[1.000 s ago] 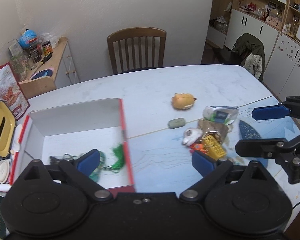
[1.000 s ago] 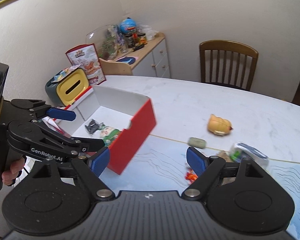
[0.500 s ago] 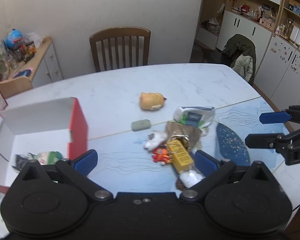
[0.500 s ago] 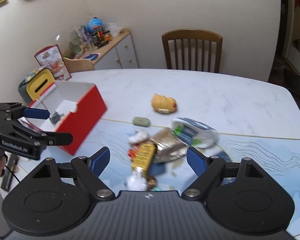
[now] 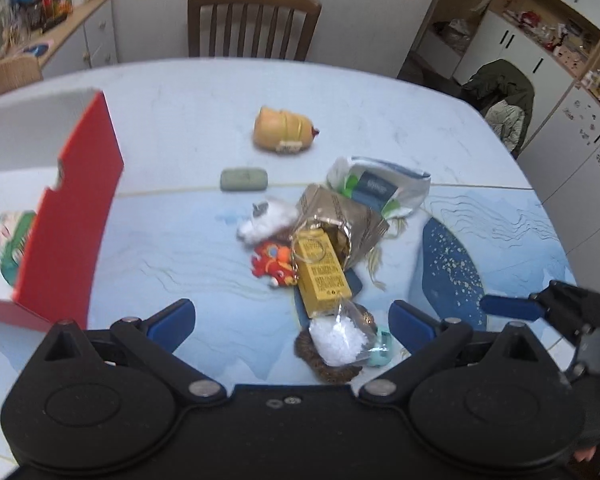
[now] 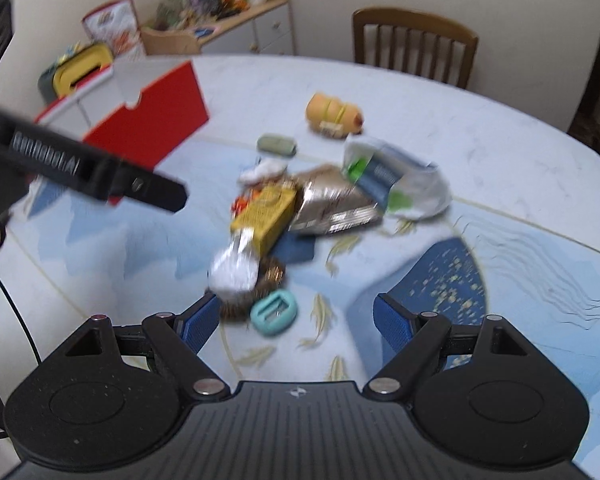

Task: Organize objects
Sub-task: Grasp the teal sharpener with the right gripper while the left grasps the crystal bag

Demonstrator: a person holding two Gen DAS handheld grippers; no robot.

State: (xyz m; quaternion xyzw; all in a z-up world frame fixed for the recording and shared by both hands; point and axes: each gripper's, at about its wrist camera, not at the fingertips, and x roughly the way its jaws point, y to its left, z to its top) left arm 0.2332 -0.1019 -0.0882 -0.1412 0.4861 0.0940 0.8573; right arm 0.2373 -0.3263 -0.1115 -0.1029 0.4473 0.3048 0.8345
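The pale blue patterned oval table (image 5: 172, 240) carries everything, with a brown wooden slatted chair (image 5: 254, 20) at its far edge. The red-walled white-lined cardboard box (image 5: 66, 220) sits at its left side, a green-printed packet (image 5: 10, 240) inside. Right of the box, well apart from it, lies a heap: a white plastic bag (image 5: 380, 188), a crumpled gold foil pouch (image 5: 340, 220), a yellow rectangular carton (image 5: 320, 272), a clear bag of white granules (image 5: 340, 338), a red plush toy (image 5: 272, 262) and a white fluffy toy (image 5: 266, 220). Beyond the heap lie a tan plush toy (image 5: 284, 132) and a grey-green oblong case (image 5: 244, 179). A small teal oval case (image 6: 274, 312) touches the heap's near end. The left gripper (image 5: 292, 322) and right gripper (image 6: 296, 322) each hover with 2 blue fingers spread apart, holding nothing.
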